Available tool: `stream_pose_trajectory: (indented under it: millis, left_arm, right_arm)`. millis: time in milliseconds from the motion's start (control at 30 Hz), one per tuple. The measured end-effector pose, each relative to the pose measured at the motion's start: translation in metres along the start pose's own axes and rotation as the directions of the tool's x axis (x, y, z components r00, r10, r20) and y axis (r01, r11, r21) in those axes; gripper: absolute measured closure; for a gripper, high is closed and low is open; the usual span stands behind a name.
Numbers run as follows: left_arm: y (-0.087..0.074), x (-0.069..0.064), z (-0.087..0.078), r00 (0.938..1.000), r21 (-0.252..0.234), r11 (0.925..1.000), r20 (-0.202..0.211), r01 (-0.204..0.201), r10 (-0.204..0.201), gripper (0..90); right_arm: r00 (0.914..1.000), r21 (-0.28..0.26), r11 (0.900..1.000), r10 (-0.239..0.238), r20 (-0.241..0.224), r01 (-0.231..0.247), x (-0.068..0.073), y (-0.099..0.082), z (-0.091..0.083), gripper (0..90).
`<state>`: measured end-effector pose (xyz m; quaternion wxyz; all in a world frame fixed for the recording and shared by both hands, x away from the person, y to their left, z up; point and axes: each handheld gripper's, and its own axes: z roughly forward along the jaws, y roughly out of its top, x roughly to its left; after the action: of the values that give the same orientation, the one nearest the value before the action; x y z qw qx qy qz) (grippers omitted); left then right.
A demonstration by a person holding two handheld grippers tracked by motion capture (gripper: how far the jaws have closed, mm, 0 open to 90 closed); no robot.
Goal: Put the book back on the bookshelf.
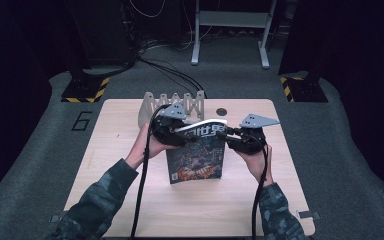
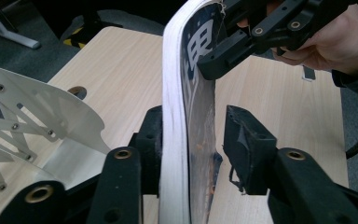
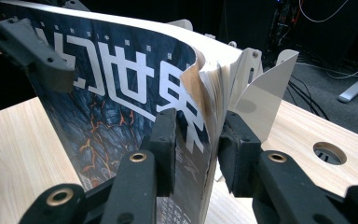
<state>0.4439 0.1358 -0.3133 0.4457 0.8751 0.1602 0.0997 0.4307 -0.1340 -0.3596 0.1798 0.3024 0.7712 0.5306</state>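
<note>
A magazine (image 1: 197,160) with a dark cover and large white characters stands upright on the wooden table (image 1: 120,150), its top edge bent over. My left gripper (image 1: 180,132) straddles its upper left edge. In the left gripper view one jaw rests against the white page edges of the magazine (image 2: 191,93) and the other stands a small gap off the cover, so the left gripper (image 2: 191,135) is open. My right gripper (image 1: 230,135) holds the upper right edge. In the right gripper view my right gripper (image 3: 198,135) is shut on the magazine (image 3: 112,93), with a curled cover corner above the jaws.
A white metal folding rack (image 1: 152,107) stands just behind the magazine at the table's back edge, close to the left gripper. A round cable hole (image 1: 222,111) lies at the back centre. Cables trail from both grippers toward the front edge.
</note>
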Motion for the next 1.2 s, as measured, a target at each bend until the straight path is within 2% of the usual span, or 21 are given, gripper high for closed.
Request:
stream_pose_trajectory:
  millis: [100,200,233,300,367,433,500,567,633,667,733,767,833,900,933,1000,1033,1067,1100,1133,1200]
  left_arm:
    - [0.000,0.001,0.001,1.0000,0.017,0.9998,0.004,-0.009,0.009,63.8]
    - [0.001,0.000,0.004,0.9999,0.058,0.9983,0.011,-0.012,0.011,66.2]
    - [0.000,-0.001,0.005,1.0000,0.055,0.9984,0.001,-0.007,0.007,67.5]
    - [-0.001,0.001,0.006,0.9999,0.070,0.9974,0.012,-0.012,0.011,72.0]
    - [-0.004,0.000,0.008,0.9998,0.076,0.9969,0.005,-0.020,0.020,78.8]
    - [-0.004,0.000,0.008,0.9995,0.079,0.9965,0.019,-0.027,0.025,80.5]
    - [-0.005,-0.002,0.008,0.9993,0.072,0.9968,0.010,-0.036,0.035,81.4]
    - [-0.005,-0.003,0.008,0.9991,0.069,0.9968,0.015,-0.041,0.040,81.6]
    - [-0.005,-0.003,0.009,0.9990,0.066,0.9969,0.008,-0.044,0.044,81.6]
    - [-0.005,-0.004,0.008,0.9992,0.065,0.9970,0.009,-0.041,0.040,81.7]
    - [-0.005,-0.004,0.008,0.9991,0.067,0.9969,0.014,-0.040,0.040,81.7]
    - [-0.005,-0.005,0.008,0.9990,0.068,0.9967,0.011,-0.044,0.044,81.6]
    - [-0.005,-0.006,0.008,0.9988,0.065,0.9967,0.006,-0.049,0.049,81.7]
    - [-0.005,-0.006,0.008,0.9987,0.073,0.9961,0.008,-0.051,0.050,81.7]
    - [-0.004,-0.006,0.008,0.9988,0.073,0.9961,0.006,-0.049,0.048,81.7]
    - [-0.004,-0.006,0.008,0.9992,0.075,0.9964,-0.002,-0.040,0.040,81.7]
    - [-0.004,-0.006,0.008,0.9989,0.074,0.9961,0.001,-0.048,0.048,81.7]
    - [-0.004,-0.007,0.008,0.9990,0.075,0.9962,0.001,-0.044,0.044,81.7]
    - [-0.004,-0.007,0.008,0.9990,0.074,0.9963,0.002,-0.044,0.044,81.7]
    - [-0.004,-0.007,0.008,0.9990,0.074,0.9963,0.002,-0.044,0.044,81.7]
    - [-0.002,-0.009,0.009,0.9984,0.078,0.9954,0.001,-0.056,0.056,81.7]
  right_arm:
    - [1.0000,-0.008,1.0000,-0.004,0.000,0.004,0.000,-0.001,0.000,67.9]
    - [0.9999,-0.005,0.9999,-0.010,0.005,0.010,0.001,-0.001,-0.001,67.8]
    - [0.9999,-0.004,0.9999,-0.013,0.006,0.013,0.001,-0.001,-0.001,67.7]
    - [1.0000,-0.007,1.0000,-0.005,0.004,0.005,0.001,-0.001,-0.001,66.7]
    - [0.9999,-0.013,0.9999,-0.010,0.000,0.010,0.001,-0.003,-0.003,65.5]
    - [0.9998,-0.015,0.9997,-0.021,0.002,0.021,0.000,-0.005,-0.004,64.5]
    - [0.9994,-0.006,0.9997,-0.024,0.023,0.024,-0.003,-0.010,-0.007,60.8]
    - [0.9993,-0.011,0.9999,-0.003,0.038,0.004,-0.008,-0.020,-0.012,56.4]
    - [0.9970,-0.013,0.9996,0.025,0.073,-0.024,-0.015,-0.033,-0.017,46.2]
    - [0.9938,-0.014,0.9989,0.046,0.101,-0.045,-0.019,-0.041,-0.019,41.9]
    - [0.9822,0.005,0.9984,0.055,0.180,-0.057,-0.025,-0.061,-0.021,32.5]
    - [0.9720,0.032,0.9969,0.062,0.227,-0.071,-0.027,-0.071,-0.019,27.7]
    - [0.9546,0.077,0.9915,0.078,0.287,-0.105,-0.034,-0.093,-0.014,23.2]
    - [0.9363,0.120,0.9808,0.106,0.335,-0.154,-0.041,-0.113,-0.007,13.7]
    - [0.9296,0.145,0.9720,0.125,0.347,-0.185,-0.046,-0.122,-0.003,13.5]
    - [0.9090,0.166,0.9587,0.151,0.388,-0.231,-0.053,-0.137,0.004,2.8]
    - [0.9070,0.172,0.9551,0.159,0.390,-0.241,-0.056,-0.142,0.008,0.0]
    - [0.9024,0.194,0.9469,0.163,0.399,-0.256,-0.058,-0.146,0.012,0.0]
    - [0.8974,0.205,0.9431,0.160,0.411,-0.262,-0.060,-0.150,0.015,0.0]
    - [0.8956,0.221,0.9371,0.160,0.415,-0.270,-0.062,-0.153,0.018,0.0]
    - [0.8952,0.235,0.9313,0.163,0.415,-0.279,-0.066,-0.157,0.022,0.0]
